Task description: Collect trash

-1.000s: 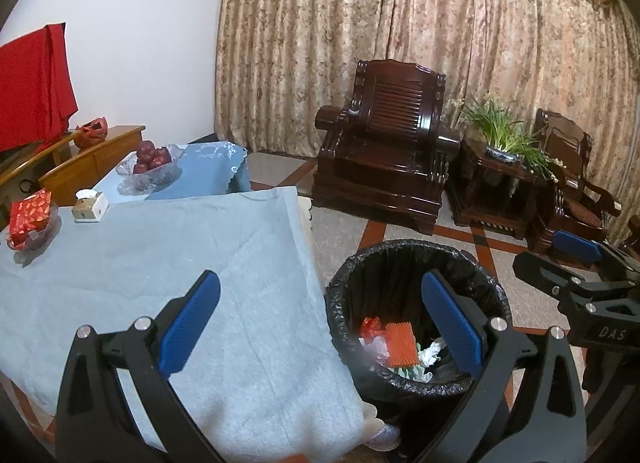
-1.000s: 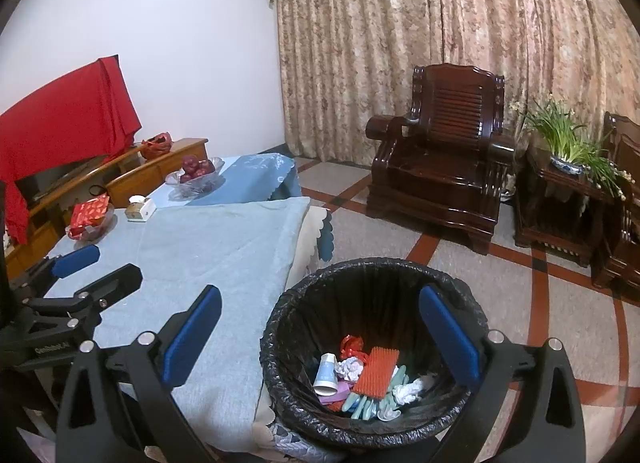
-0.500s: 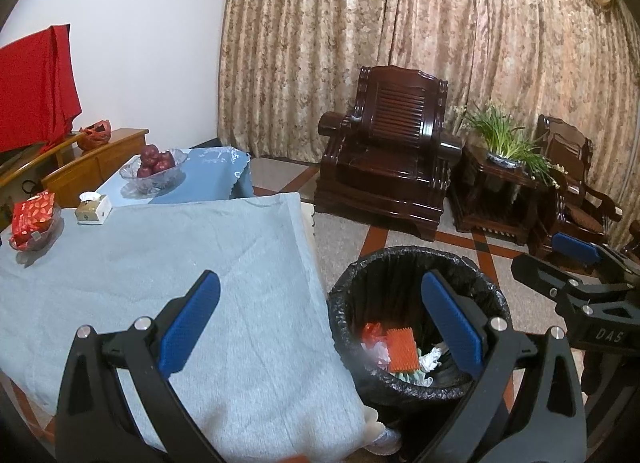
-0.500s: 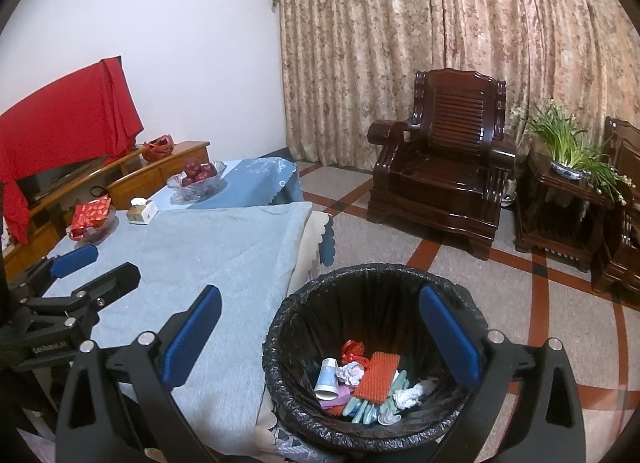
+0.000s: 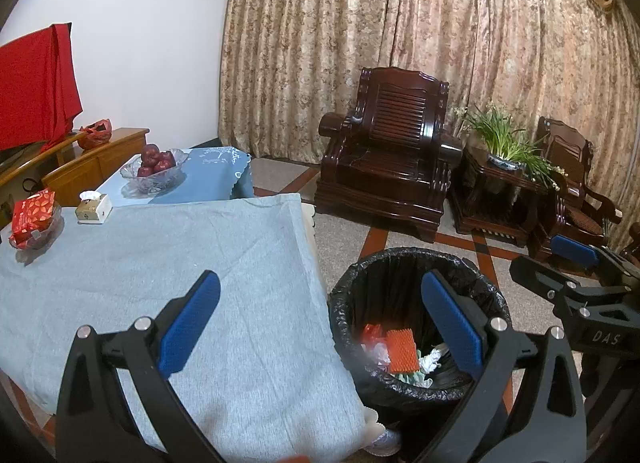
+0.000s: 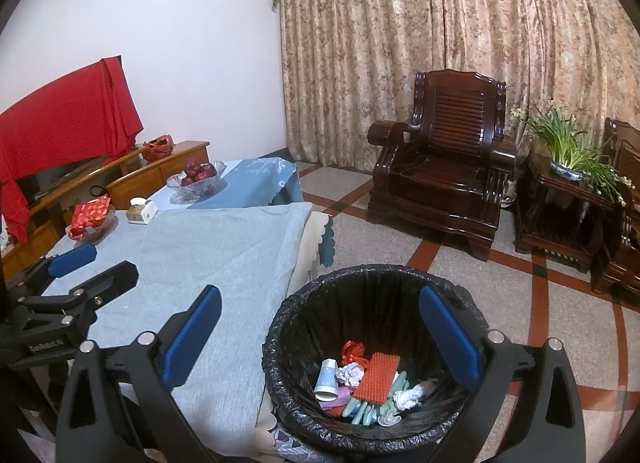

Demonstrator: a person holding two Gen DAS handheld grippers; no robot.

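A bin lined with a black bag (image 5: 416, 263) (image 6: 372, 279) stands on the floor beside the table. It holds trash: a red ridged piece (image 6: 377, 377), a paper cup (image 6: 326, 379), crumpled paper and wrappers. My left gripper (image 5: 320, 323) is open and empty above the table's edge and the bin. My right gripper (image 6: 320, 337) is open and empty above the bin. Each gripper shows in the other's view, the right one (image 5: 576, 263) and the left one (image 6: 76, 263).
The table has a grey-blue cloth (image 5: 180, 255). At its far end are a red packet in a bowl (image 5: 32, 215), a small tissue box (image 5: 94, 207) and a glass bowl of red fruit (image 5: 154, 167). Dark wooden armchairs (image 5: 384, 167) and a potted plant (image 5: 504, 143) stand by the curtain.
Both grippers have drawn back and risen slightly, staying open. The bin and the table look a little lower and farther in both views.
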